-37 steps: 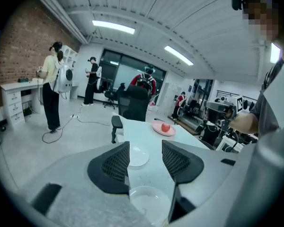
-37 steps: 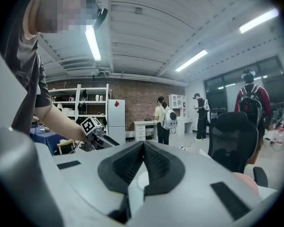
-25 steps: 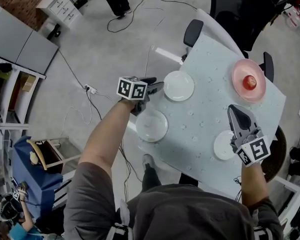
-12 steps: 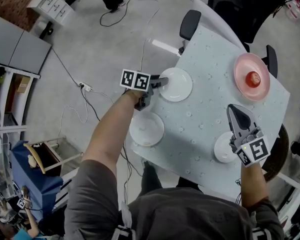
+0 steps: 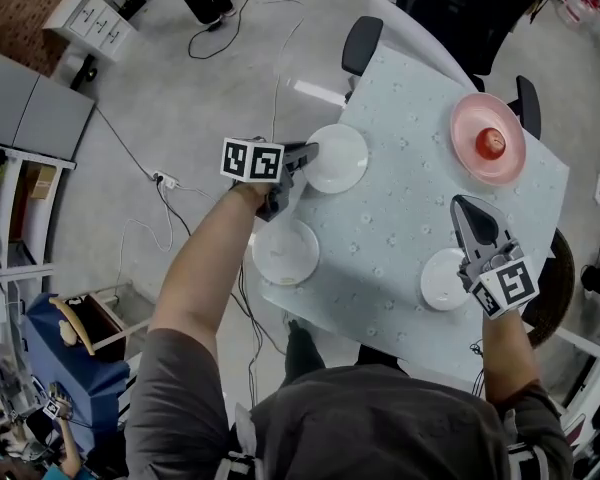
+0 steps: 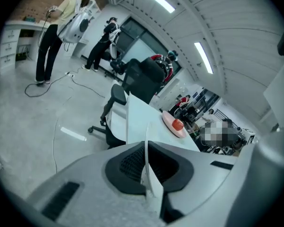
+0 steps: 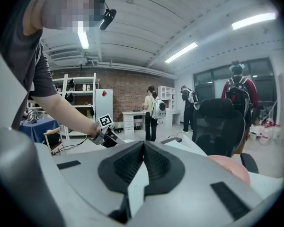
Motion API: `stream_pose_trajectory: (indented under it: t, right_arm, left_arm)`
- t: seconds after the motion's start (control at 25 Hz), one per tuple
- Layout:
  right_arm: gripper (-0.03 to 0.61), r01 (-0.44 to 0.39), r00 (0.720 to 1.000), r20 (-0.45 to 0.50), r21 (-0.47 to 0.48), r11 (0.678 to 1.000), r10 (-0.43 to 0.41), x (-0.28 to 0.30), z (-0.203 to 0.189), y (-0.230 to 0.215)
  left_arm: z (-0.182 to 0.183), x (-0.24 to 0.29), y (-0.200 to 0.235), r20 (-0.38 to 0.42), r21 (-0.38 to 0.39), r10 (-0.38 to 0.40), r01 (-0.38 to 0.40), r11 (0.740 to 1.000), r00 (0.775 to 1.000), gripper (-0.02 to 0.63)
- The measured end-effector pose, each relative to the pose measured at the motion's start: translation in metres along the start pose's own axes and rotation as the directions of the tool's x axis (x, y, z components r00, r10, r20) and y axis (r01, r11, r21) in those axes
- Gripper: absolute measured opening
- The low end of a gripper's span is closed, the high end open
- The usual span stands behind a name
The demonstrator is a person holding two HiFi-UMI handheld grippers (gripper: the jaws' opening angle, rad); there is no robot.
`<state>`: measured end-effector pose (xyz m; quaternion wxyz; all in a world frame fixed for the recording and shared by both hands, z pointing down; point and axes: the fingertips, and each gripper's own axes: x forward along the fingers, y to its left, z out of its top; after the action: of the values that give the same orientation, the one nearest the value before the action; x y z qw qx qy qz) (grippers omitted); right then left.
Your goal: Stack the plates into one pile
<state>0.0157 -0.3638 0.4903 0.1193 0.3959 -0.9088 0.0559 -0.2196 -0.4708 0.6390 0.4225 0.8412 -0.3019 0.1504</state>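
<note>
Since the earlier frame the left gripper [image 5: 308,154] has gone from just off the worktop's edge to the rim of the far white plate [image 5: 340,160], and its fingers have just been closing; now they are clenched on that rim, which shows as a thin white edge between them in the left gripper view. The worktop [image 5: 400,208], pale blue with a fine pattern, carries four plates, all well apart; the pink plate [image 5: 470,116] at the far right corner looks the biggest; the grasped plate lies at the far left edge; a second white plate [image 5: 285,252] lies at the left edge, closer to the person; a third white plate [image 5: 440,282] lies at the near right, just beside the right gripper [image 5: 467,211], whose fingers are pressed together on nothing; a small red fruit-like thing [image 5: 492,143] sits on the pink plate. I judge the task is only at its start: no plate rests on another yet, one grasp is made, and all lifting and placing is left; the loaded pink plate probably must go on top.
</note>
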Motion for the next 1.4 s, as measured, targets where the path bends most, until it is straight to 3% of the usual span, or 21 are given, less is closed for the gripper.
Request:
stream_pose_trajectory:
  t: [0.2,0.44,0.84,1.12,1.4]
  right_arm:
    - [-0.008,0.043,0.999,0.006,-0.007,0.999,-0.043,-0.023,0.006,-0.009]
    - [-0.008,0.116,0.993,0.022,-0.013,0.993,-0.115,-0.074,0.016,-0.023]
    - [-0.008,0.217,0.975,0.037,0.009,0.976,-0.217,-0.16,0.005,-0.044]
    - [-0.008,0.273,0.961,0.031,0.038,0.961,-0.275,-0.205,-0.019,-0.064]
    - [-0.008,0.316,0.949,-0.001,0.069,0.946,-0.317,-0.237,-0.05,-0.088]
  left_arm:
    - [0.01,-0.021,-0.043,0.024,0.019,-0.038,0.037,0.999,0.999,0.015]
    - [0.007,-0.015,-0.14,-0.018,0.078,-0.127,0.128,0.989,0.992,0.015]
    - [-0.062,0.031,-0.291,-0.133,0.107,-0.228,0.243,0.964,0.965,0.015]
    - [-0.129,0.081,-0.318,-0.198,0.052,-0.224,0.239,0.97,0.954,0.015]
    - [-0.171,0.126,-0.322,-0.22,-0.017,-0.219,0.221,0.975,0.951,0.015]
